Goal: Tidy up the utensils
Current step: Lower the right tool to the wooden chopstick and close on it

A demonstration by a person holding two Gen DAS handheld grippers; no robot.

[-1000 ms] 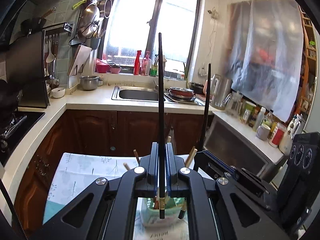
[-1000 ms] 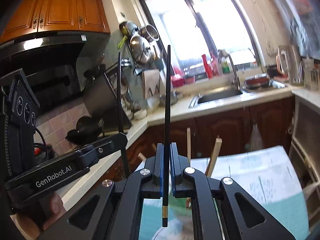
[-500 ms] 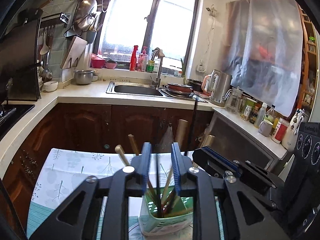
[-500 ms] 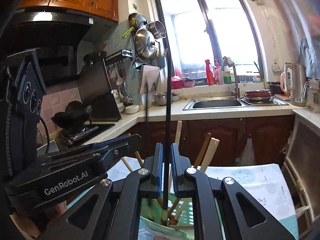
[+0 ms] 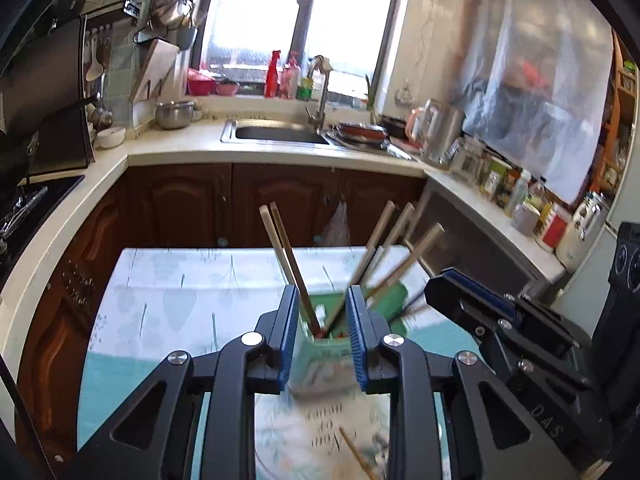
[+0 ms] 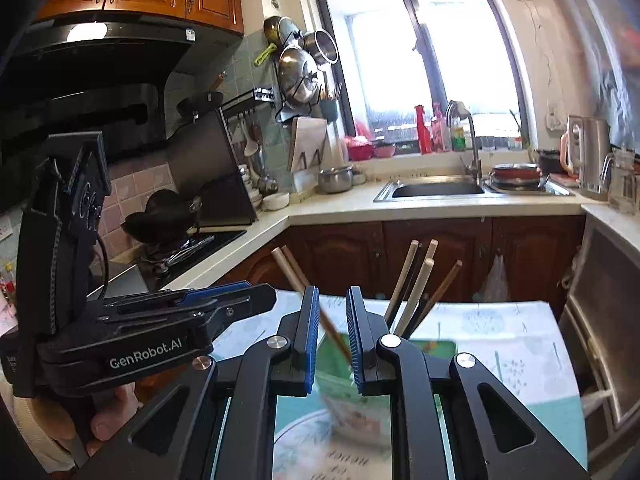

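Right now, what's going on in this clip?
A person holds a gripper in each hand over a green holder full of chopsticks on a table with a patterned cloth in a kitchen. The left gripper and the right gripper are both open and hold nothing. One more chopstick lies on the cloth in front of the holder.
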